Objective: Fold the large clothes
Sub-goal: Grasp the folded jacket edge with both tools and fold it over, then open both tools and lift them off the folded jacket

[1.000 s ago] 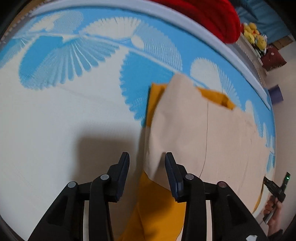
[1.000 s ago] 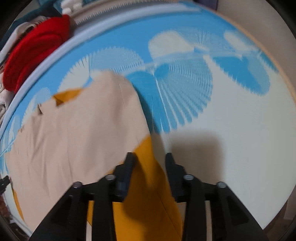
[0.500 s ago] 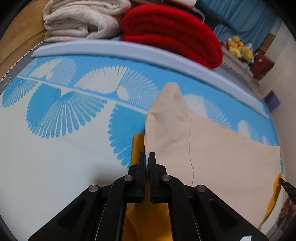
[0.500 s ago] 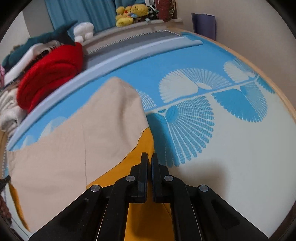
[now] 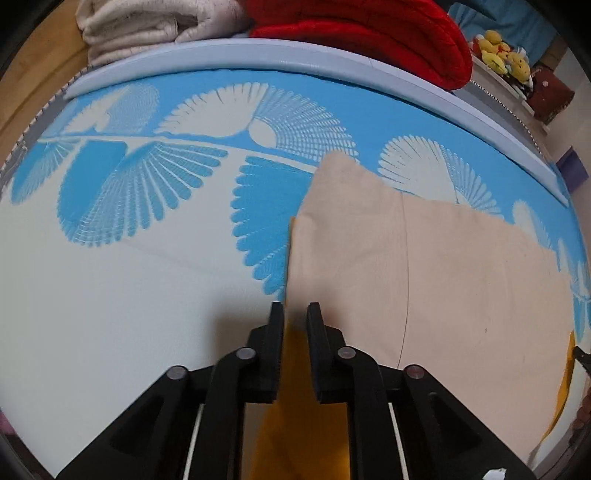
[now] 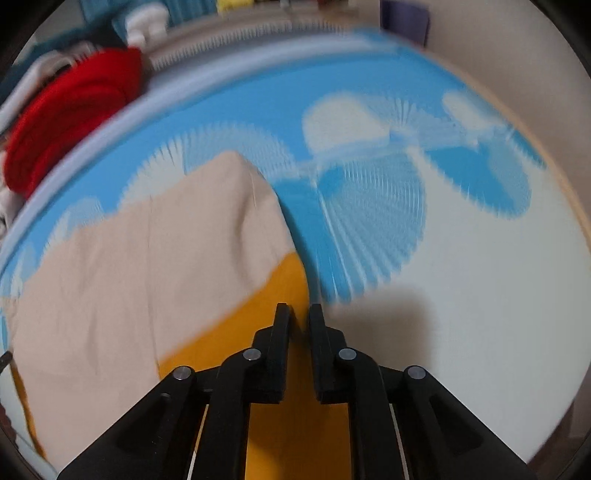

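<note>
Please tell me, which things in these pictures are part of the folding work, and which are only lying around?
Part of the work:
- beige cloth
- orange cloth under it
- left claw, opening, cloth between its fingers
- right claw, opening, cloth between its fingers

Only lying around:
- red blanket
- white blanket
- yellow plush toys
- blue-and-white sheet

A folded garment [image 5: 443, 280] lies on a patterned mat [image 5: 129, 295], its lower layer [image 6: 280, 288] jutting out at the near corners. Behind the mat's raised rim [image 5: 295, 55] sit folded blankets [image 5: 369, 29] and towels [image 5: 155, 26], with plush toys [image 5: 502, 59] farther right.
</note>
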`<state>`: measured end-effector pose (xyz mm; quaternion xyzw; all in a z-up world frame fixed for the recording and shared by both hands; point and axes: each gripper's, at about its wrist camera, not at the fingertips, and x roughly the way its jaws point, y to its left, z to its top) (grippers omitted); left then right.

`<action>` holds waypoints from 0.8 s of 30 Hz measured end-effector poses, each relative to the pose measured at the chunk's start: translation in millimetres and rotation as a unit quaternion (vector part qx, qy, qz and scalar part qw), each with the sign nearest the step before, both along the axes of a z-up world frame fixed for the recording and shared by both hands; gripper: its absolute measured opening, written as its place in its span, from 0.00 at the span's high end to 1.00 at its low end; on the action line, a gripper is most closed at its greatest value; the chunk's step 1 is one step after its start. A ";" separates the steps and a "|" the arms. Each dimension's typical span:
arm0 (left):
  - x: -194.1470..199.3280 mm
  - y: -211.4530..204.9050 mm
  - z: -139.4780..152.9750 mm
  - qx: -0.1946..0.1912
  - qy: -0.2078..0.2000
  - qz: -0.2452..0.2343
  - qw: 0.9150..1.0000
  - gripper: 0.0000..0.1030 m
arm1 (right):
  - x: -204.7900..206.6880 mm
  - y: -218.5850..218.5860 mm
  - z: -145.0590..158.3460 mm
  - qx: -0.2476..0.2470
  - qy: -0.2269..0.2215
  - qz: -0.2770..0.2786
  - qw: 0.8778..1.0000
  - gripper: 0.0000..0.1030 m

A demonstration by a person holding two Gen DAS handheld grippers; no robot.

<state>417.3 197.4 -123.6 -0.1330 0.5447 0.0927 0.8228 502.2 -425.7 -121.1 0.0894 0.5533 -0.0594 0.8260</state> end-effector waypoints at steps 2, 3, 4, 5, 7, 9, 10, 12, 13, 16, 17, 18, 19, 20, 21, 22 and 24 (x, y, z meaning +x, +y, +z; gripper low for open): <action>-7.5 0.8 13.1 0.002 -0.023 -0.010 1.000 0.82 | -6.1 -2.4 6.8 -0.017 -0.010 0.009 1.000 0.88; -11.6 1.3 18.8 -0.011 -0.033 -0.020 0.999 0.81 | -10.0 -2.4 13.1 -0.028 -0.020 0.016 0.999 0.88; -16.6 0.4 22.5 -0.035 -0.037 -0.040 0.998 0.81 | -14.2 -1.7 19.0 -0.030 -0.028 0.026 0.999 0.87; -20.3 -2.4 23.2 -0.054 -0.035 -0.059 0.996 0.81 | -20.3 0.4 24.6 -0.021 -0.036 0.049 0.998 0.86; -28.0 -14.2 16.8 -0.100 -0.010 -0.115 0.988 0.81 | -29.8 6.2 25.6 -0.006 -0.033 0.095 0.995 0.86; -40.2 -34.8 1.1 -0.117 0.034 -0.186 0.975 0.80 | -44.7 16.5 14.4 -0.007 -0.001 0.154 0.988 0.86; -49.1 -47.0 -9.3 -0.090 0.059 -0.222 0.969 0.80 | -50.2 19.1 8.1 -0.008 0.014 0.171 0.985 0.86; -63.0 -59.3 -32.0 -0.040 0.112 -0.263 0.957 0.80 | -64.9 25.0 -17.1 -0.035 0.074 0.213 0.974 0.86; -70.0 -60.2 -44.9 -0.025 0.140 -0.271 0.952 0.80 | -73.3 25.5 -31.7 -0.060 0.104 0.227 0.967 0.86; -81.1 -50.9 -46.9 -0.030 0.146 -0.264 0.953 0.80 | -90.4 22.0 -47.3 -0.077 0.132 0.248 0.957 0.86; -82.9 -47.6 -43.0 -0.035 0.147 -0.257 0.955 0.82 | -94.4 21.3 -44.7 -0.081 0.128 0.252 0.956 0.86; -85.8 -46.4 -39.1 -0.040 0.144 -0.257 0.955 0.88 | -96.1 19.0 -43.7 -0.079 0.130 0.248 0.957 0.86; -90.1 -47.0 -35.3 -0.043 0.139 -0.265 0.953 0.88 | -97.8 15.8 -42.7 -0.074 0.132 0.242 0.958 0.86; -95.9 -48.7 -34.0 -0.043 0.137 -0.278 0.950 0.88 | -100.5 10.9 -42.0 -0.067 0.136 0.235 0.960 0.86; -101.2 -49.4 -37.4 -0.035 0.146 -0.286 0.946 0.87 | -103.3 7.3 -43.1 -0.065 0.142 0.233 0.960 0.86; -106.8 -48.7 -46.2 -0.017 0.167 -0.288 0.943 0.85 | -105.9 4.3 -45.5 -0.067 0.148 0.232 0.959 0.86; -113.5 -45.7 -56.9 0.008 0.191 -0.278 0.941 0.83 | -112.5 -4.9 -54.8 -0.082 0.171 0.225 0.956 0.86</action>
